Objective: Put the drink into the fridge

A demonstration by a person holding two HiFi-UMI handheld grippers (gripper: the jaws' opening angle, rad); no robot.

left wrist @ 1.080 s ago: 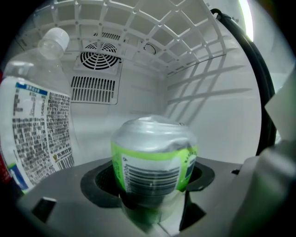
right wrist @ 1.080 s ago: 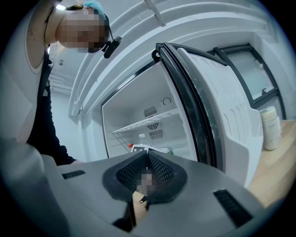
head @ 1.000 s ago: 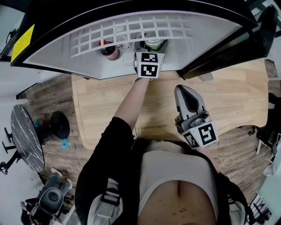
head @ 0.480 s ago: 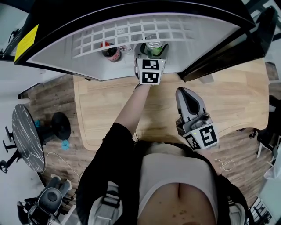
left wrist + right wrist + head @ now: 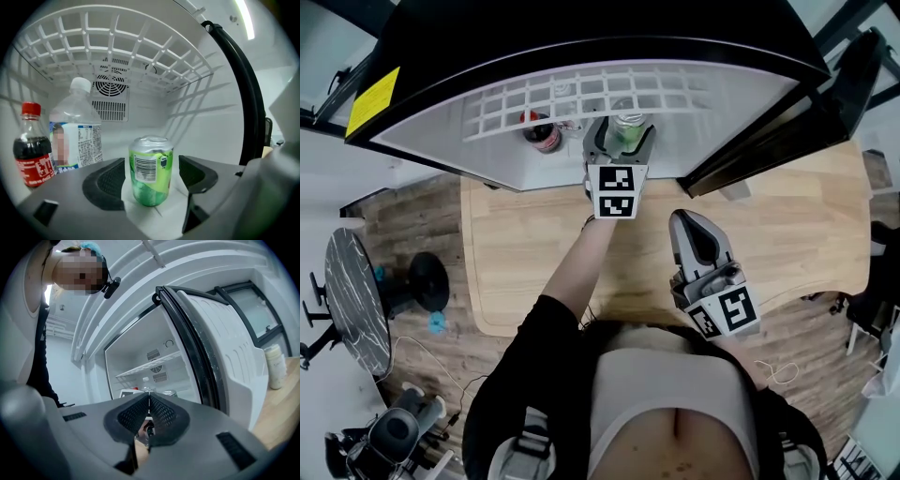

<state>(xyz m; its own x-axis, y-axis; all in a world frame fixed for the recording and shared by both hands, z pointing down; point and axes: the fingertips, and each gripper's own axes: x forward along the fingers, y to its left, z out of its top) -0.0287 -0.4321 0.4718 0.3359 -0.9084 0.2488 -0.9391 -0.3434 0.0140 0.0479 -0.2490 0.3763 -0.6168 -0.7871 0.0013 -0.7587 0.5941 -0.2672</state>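
A green drink can [image 5: 150, 170] stands upright on the white floor of the open fridge [image 5: 154, 117]. My left gripper [image 5: 152, 180] is open around it, its pads a little apart from the can on either side. In the head view the same can [image 5: 625, 130] shows just beyond the left gripper [image 5: 617, 150] at the fridge's mouth. My right gripper [image 5: 148, 414] is shut with nothing in it and points up at the fridge from outside; in the head view the right gripper [image 5: 700, 253] hangs over the wooden table [image 5: 787, 216].
Inside the fridge, left of the can, stand a cola bottle [image 5: 32, 146] and a clear water bottle [image 5: 75, 129] under a white wire shelf [image 5: 108, 51]. The fridge door [image 5: 225, 352] is swung open at the right. A white bottle [image 5: 274, 365] stands on the table.
The left gripper has drawn back slightly toward me from the fridge, and its jaws now stand apart from the can. The right gripper has barely moved.
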